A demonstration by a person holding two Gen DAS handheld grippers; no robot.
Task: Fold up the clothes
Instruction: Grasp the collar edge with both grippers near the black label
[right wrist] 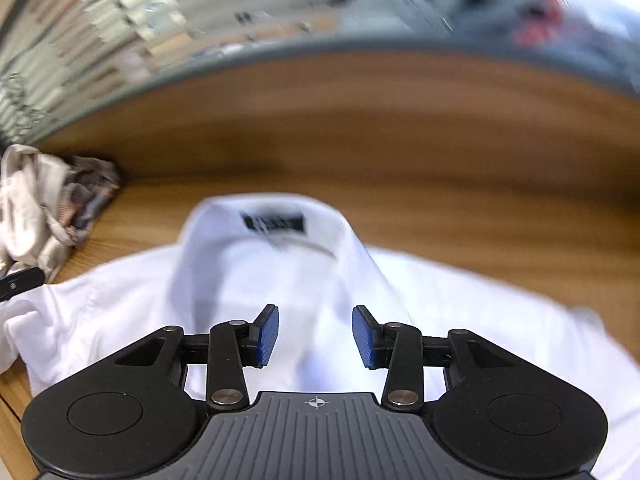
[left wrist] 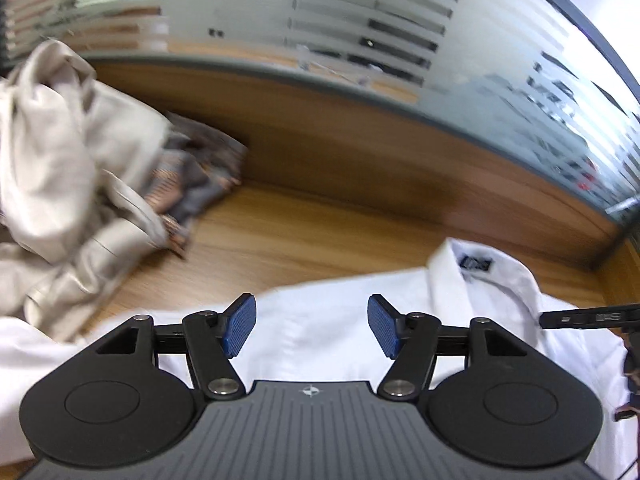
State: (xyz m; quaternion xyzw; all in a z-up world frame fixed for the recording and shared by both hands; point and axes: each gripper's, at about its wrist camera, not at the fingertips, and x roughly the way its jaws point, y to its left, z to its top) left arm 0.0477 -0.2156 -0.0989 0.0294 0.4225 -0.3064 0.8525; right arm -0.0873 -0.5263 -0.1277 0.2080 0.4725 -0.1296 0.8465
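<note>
Shirt [right wrist: 280, 300] lies collar-up, flat for folding. Left gripper [left wrist: 311, 330] and right gripper [right wrist: 315, 336] hover over it, released, grasping nothing.

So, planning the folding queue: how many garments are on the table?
3, maybe more: white shirt spread flat under both grippers; beige garment crumpled far left; patterned garment bunched against it. The heap may hide others.

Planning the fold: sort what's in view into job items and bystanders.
Job:
white shirt, spread on the wooden table
left tongs, open, above it
right tongs, open, above it

Lying about:
crumpled beige garment
patterned cloth beside it
</note>
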